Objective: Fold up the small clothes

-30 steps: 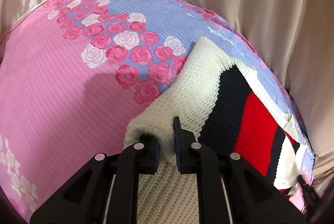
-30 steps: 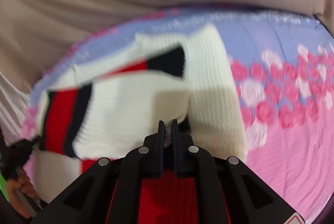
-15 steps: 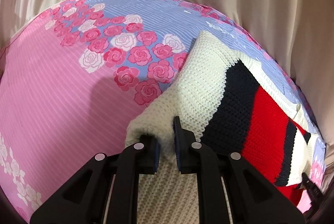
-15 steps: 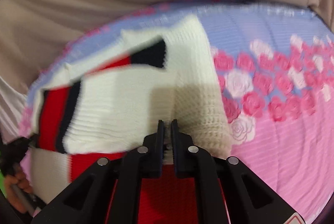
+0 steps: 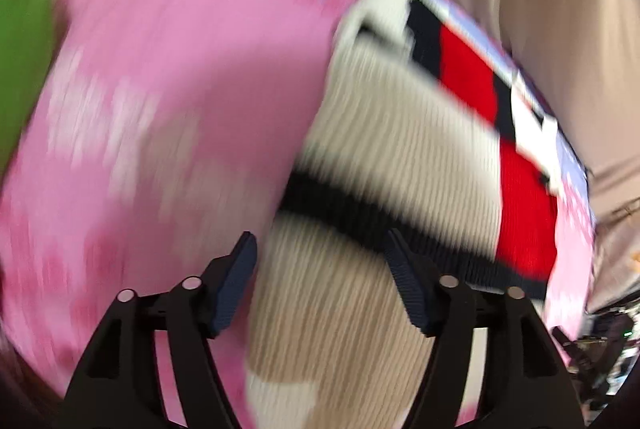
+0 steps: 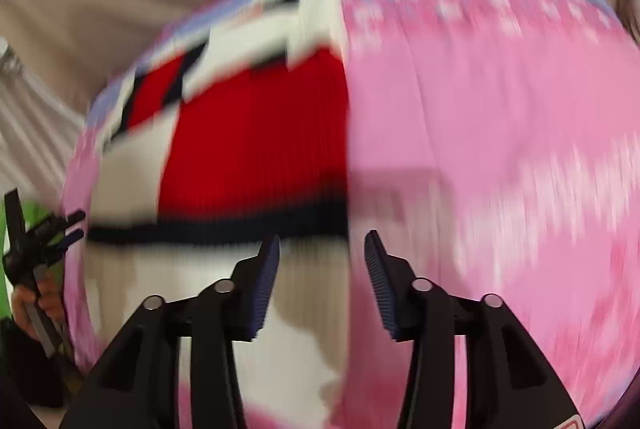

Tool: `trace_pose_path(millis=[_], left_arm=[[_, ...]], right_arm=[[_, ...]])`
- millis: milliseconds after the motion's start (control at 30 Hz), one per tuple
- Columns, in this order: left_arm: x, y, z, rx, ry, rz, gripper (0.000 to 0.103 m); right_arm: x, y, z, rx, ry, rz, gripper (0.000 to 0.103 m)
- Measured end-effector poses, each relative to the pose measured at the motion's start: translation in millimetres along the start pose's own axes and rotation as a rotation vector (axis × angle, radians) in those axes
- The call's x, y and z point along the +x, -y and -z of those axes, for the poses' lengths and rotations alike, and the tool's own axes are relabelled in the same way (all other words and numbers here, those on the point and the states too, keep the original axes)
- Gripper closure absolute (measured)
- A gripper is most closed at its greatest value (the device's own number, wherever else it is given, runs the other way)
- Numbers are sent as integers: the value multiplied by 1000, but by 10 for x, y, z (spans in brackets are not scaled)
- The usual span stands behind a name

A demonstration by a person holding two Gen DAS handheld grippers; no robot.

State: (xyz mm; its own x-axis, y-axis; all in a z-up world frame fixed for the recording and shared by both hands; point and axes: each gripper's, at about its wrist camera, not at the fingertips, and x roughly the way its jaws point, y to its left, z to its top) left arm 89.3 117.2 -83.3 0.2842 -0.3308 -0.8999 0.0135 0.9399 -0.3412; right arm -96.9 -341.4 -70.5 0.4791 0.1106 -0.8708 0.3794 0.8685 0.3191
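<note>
— Jaws? Sweater (image 5: 400, 133)?
— Wide on left gripper (image 5: 320, 249) and right gripper (image 6: 322, 249), empty. Folded, along the bed's (image 5: 180, 89) far edge.
— Next?
— Probably flatten, then regrip near corners squarely.

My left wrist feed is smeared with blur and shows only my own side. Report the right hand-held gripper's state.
Observer: The right hand-held gripper is open, jaws well apart, pinching no cloth.
Operator: Give me its position over the sweater.
Observer: It points at the sweater along its right edge, where the knit meets the pink sheet.
Operator: Say how my side looks from there.
Observer: The left hand-held gripper sits at the far left, beside the sweater's left edge, with the person's hand on its handle.
</note>
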Motion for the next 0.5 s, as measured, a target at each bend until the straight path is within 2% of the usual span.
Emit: trace_pose_path(millis=[67,167,233,333,367,433,467,500], left_arm=[[-41,-156,289,-40,-45,13,36],[-111,-226,562,-70,-33,48,32],[-106,-169,656,-59,-41,52,30],[-50,-42,670,-28,-56,42,32],[-25,-2,659,-23,-65,50,38],[26,50,620,-38,-98,70,62],[50,62,596,-52,-115,74,71],[59,71,574,-64,-125,76,88]], right_arm=[[15,76,413,47,-74,-54,55],[139,135,816,99,-152,-84,52],[107,98,910,96,-119,-125,46],[142,14,864,89,-108,-158,45],[173,-12,833,88,-97,-169,44],[201,-39,788,99,-76,-180,44],[210,-41,758,118,-71,-193,52],[216,-33,734,140,-65,-212,62]])
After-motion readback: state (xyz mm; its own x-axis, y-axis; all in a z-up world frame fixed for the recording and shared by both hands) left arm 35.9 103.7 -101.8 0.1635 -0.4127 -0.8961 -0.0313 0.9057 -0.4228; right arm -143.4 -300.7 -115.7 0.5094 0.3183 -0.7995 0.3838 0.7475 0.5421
